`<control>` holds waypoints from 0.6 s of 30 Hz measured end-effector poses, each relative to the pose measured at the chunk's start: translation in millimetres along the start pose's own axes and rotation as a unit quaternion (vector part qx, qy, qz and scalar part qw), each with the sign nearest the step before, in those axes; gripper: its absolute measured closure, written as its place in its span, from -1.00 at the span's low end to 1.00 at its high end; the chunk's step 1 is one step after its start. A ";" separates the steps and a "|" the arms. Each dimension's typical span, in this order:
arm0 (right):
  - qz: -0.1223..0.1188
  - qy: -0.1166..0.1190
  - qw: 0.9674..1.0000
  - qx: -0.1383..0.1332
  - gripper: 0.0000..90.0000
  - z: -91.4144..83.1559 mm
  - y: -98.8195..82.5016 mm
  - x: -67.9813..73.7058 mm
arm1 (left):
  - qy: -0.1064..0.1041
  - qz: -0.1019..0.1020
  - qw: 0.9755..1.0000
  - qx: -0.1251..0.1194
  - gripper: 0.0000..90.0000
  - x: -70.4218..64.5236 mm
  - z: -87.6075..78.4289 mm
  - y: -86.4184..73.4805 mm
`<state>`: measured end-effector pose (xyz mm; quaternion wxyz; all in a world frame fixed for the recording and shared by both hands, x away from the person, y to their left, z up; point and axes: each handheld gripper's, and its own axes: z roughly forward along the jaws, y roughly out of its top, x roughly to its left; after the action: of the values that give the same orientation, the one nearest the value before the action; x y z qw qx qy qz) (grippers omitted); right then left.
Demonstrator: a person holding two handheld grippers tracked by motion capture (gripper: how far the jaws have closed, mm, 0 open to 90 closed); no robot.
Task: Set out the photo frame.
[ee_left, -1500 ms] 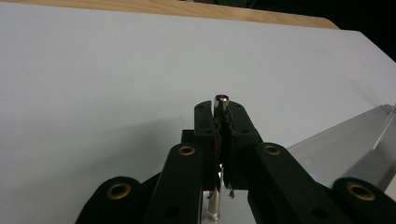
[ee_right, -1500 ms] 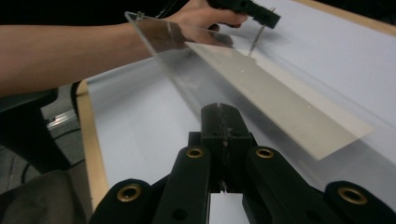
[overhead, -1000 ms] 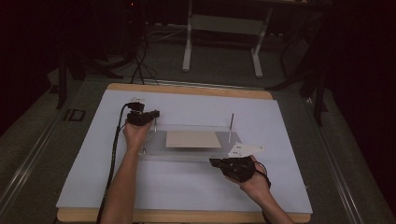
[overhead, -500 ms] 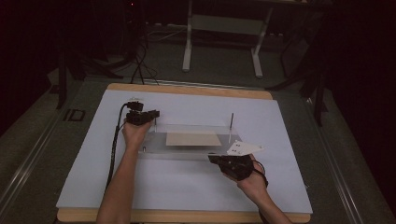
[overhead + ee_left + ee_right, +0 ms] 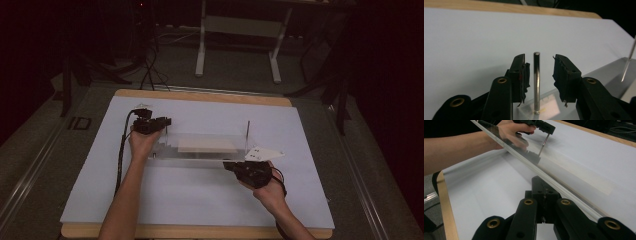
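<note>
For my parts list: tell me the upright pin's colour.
Shiny silver metal pin, best in the left gripper view.

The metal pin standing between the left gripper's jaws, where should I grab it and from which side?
Grip the metal pin on its upper shaft, below the tip, coming in level from the side with one pad on each flank. It stands upright and thin on the clear plate, so a low grip would likely hit the plate. The left gripper already straddles it, jaws just opened, not touching.

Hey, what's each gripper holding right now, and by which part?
Left gripper: nothing; open jaws stand apart from the metal pin. Right gripper: shut at the clear plate's near edge.
</note>
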<state>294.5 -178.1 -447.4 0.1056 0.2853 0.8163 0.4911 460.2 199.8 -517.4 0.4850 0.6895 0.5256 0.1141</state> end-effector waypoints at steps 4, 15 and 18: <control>0.003 0.000 1.000 -0.005 1.00 -0.2 3.2 -2.0 | -0.003 0.005 1.000 -0.014 0.32 -1.7 -9.6 3.3; 0.015 0.004 1.000 -0.015 1.00 -0.8 13.5 -8.3 | -0.013 0.013 0.999 -0.028 0.31 3.7 -35.5 0.1; 0.018 0.004 1.000 -0.016 1.00 -0.7 15.6 -9.4 | -0.017 0.021 0.999 -0.030 0.31 2.1 -41.9 -1.7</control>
<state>307.5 -178.5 -434.6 0.0980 0.2958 0.8033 0.5075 432.1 224.5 -498.4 0.5119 0.6874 0.4989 0.1289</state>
